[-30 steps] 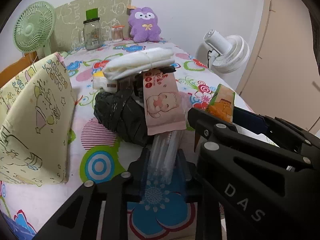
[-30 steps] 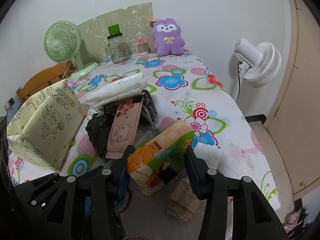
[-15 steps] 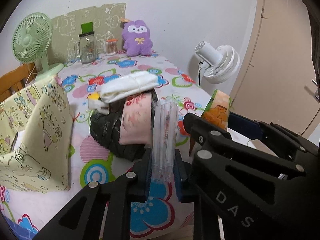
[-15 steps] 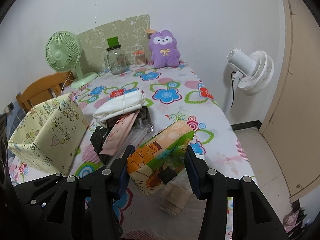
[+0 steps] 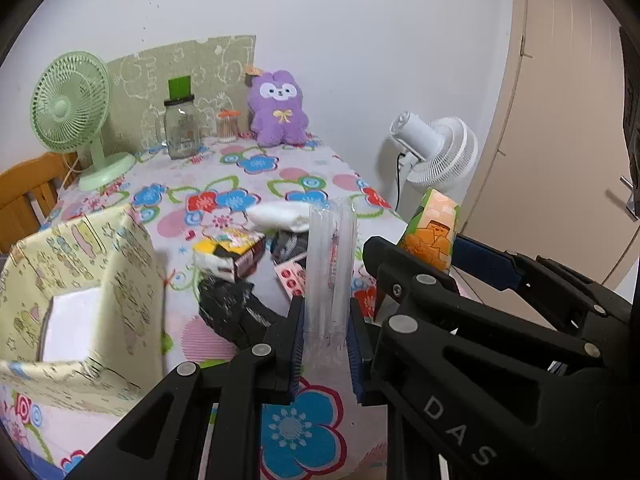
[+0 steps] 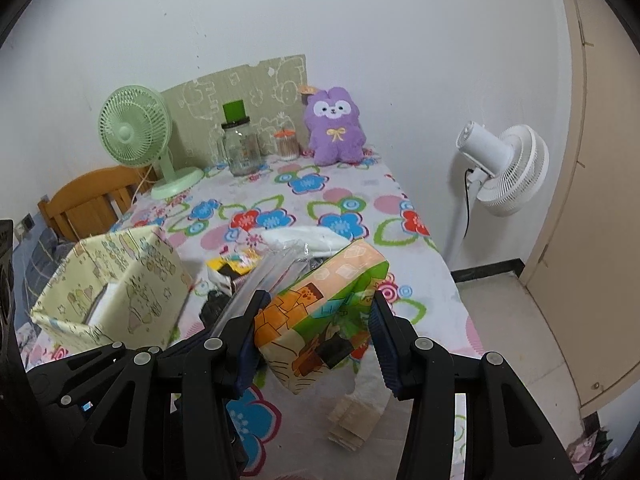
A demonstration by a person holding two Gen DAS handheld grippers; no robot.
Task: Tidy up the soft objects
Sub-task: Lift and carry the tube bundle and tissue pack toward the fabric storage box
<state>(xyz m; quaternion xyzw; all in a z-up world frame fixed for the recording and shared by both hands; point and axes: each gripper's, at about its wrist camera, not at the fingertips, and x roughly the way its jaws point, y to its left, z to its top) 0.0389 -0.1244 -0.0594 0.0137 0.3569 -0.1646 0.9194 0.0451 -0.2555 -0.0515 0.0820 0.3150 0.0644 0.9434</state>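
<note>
My left gripper point(image 5: 326, 320) is shut on a clear plastic packet point(image 5: 330, 268) of white sticks, held upright above the flowered table point(image 5: 256, 164). Just to its right, my right gripper point(image 6: 318, 312) is shut on an orange and green soft tissue pack point(image 6: 320, 304), which also shows in the left wrist view point(image 5: 434, 228). Below them lies a pile: a white folded cloth point(image 5: 280, 216), a black bag point(image 5: 228, 308), a yellow and brown packet point(image 5: 232, 252) and a pink packet point(image 5: 290, 276). A yellow patterned fabric box point(image 5: 80, 280) stands open at the left.
A purple plush point(image 5: 278, 110), a glass jar point(image 5: 182, 128) and a green fan point(image 5: 70, 108) stand along the far wall. A white fan point(image 5: 436, 152) stands off the table's right edge, a wooden chair point(image 5: 24, 192) at the left. A beige paper bundle point(image 6: 352, 420) lies near the front edge.
Both grippers have risen with their loads. The clear packet came up out of the pile, and the pink pack lying over it slid off onto the table.
</note>
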